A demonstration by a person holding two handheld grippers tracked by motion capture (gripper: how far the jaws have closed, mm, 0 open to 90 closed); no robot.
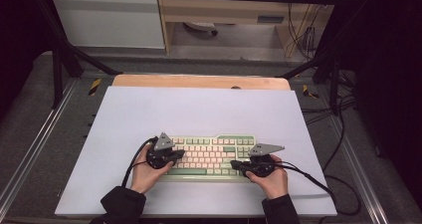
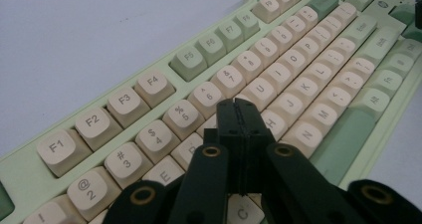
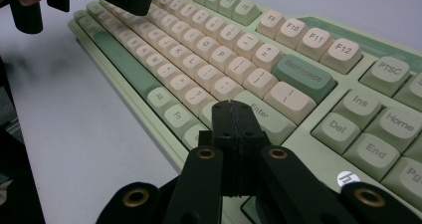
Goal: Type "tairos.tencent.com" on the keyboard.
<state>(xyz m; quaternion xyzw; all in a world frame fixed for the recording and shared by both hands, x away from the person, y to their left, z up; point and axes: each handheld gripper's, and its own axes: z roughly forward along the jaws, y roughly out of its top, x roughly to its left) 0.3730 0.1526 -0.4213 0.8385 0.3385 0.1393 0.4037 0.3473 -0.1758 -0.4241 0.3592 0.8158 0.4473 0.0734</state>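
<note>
**2 shut claws poised over keyboard keys**

Nearest: person's 2 hands at the worktop's point(image 1: 124, 109) front edge, 1 claw each. Left claw point(image 2: 238, 103) has its jaws pressed together, nothing between them, tips over the letter rows just below the number row, roughly above the T/Y area; whether it touches a key I can't tell. Right claw point(image 3: 234, 107) likewise clamped empty, tips over the bottom-right corner near the Enter key point(image 3: 263, 112).

Mechanical keyboard point(image 1: 211, 157) lies flat on the white worktop, near its front edge, between and under both claws. Cream keycaps, green frame.

Handling guess: rigid plastic body, moderately heavy, won't flex. Keycaps are smooth, spring-loaded, could pop off if pried sideways. Press straight down with closed tips; to move it, grip the frame's short ends, not the caps.

Beyond: bare worktop, then wooden edge.
</note>
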